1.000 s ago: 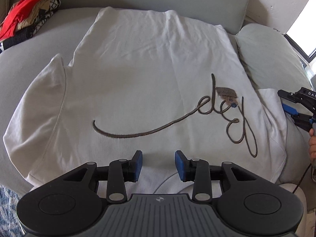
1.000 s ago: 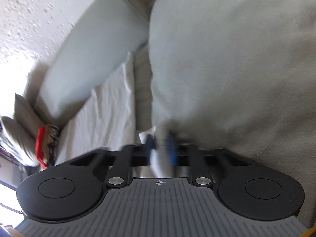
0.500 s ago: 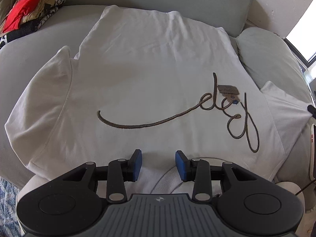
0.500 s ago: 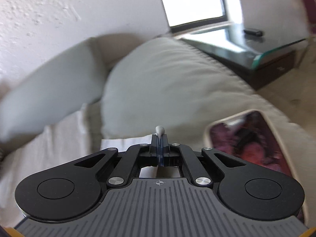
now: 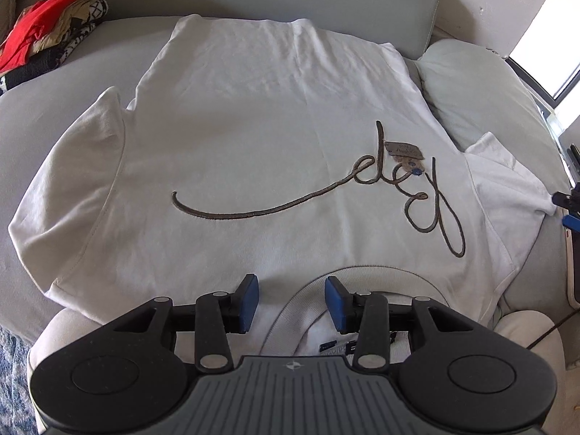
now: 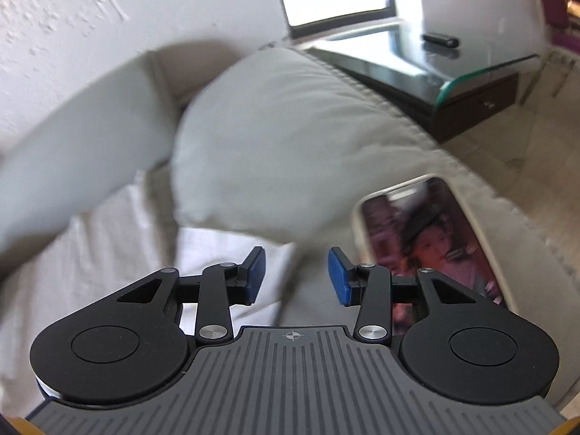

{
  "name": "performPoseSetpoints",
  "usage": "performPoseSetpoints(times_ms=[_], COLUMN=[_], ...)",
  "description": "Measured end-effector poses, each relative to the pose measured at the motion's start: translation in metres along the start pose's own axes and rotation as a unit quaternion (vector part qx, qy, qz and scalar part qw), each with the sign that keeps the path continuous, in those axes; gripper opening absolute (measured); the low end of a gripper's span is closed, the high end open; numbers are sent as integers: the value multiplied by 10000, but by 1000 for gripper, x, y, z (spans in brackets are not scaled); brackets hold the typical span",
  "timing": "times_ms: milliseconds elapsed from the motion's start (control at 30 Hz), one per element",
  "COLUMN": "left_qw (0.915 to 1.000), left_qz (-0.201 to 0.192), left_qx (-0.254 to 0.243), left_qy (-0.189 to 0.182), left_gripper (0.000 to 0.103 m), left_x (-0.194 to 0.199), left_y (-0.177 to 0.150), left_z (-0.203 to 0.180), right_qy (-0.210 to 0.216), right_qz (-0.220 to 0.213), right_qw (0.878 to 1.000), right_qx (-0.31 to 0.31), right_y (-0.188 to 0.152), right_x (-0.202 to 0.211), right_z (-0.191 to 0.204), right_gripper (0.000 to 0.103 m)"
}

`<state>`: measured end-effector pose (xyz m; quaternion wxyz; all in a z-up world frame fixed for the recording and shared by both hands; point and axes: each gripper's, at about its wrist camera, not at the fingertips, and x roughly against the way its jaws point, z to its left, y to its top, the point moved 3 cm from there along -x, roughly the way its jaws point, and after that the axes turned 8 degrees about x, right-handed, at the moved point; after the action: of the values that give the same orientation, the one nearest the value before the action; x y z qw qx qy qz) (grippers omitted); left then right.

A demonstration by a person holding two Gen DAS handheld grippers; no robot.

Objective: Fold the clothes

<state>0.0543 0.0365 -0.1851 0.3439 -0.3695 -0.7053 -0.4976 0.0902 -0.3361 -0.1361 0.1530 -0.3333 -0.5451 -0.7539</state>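
The grey sofa takes up most of the room in front of me, its backrest running along the far side and a fat cushion propped at the right end. Spread flat across the seat, front side up, lies a white T-shirt with a dark looping script stitched across the chest and a small brown tag lying on the lettering. Its neckline sits at the near edge of the seat, the hem reaches toward the backrest, one sleeve lies out to the left, and the other sleeve lies out to the right, its tip just below the cushion. A heap of folded clothes, red on top with black-and-white pattern under it, sits at the far left of the sofa, well apart from the shirt. A phone with a lit screen lies on the sofa to the right of the sleeve. Beyond the cushion stands a dark side table with a glass top. The left gripper hovers over the collar with its blue pads spread wide, holding nothing. The right gripper is likewise wide apart and empty, hanging just over the tip of the right sleeve beside the phone.
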Motion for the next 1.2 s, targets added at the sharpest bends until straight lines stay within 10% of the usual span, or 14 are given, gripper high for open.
performPoseSetpoints(times_ms=[167,433,633,700,867,1067,1200], left_qw=[9999,9966,9968,9831,9120,8547,8383], left_qz=[-164,368,-289,-763,-1472,-998,-831], left_qx=[26,-720,450,1454,3675,4755,4875], left_qy=[40,171,-597,-809,-1071,-1831,-2294], left_gripper=[40,26,38,43,43,43,43], left_x=[5,5,55,71,88,48,26], left_y=[-1,-18,-4,2,-3,-17,-8], left_z=[1,-6,55,100,206,250,253], right_qy=[1494,736,1578,1808,2004,2044,1966], right_qz=[1085,1877,1752,1743,1821,1816,1864], right_qw=[9803,9560,9589,9578,9556,9529,9531], right_qx=[695,2133,1577,1402,1166,1312,1347], right_y=[-41,-97,-87,-86,-88,-92,-95], right_x=[-9,9,44,47,46,50,48], right_z=[59,107,113,123,138,149,149], right_gripper=[25,32,53,53,53,53,53])
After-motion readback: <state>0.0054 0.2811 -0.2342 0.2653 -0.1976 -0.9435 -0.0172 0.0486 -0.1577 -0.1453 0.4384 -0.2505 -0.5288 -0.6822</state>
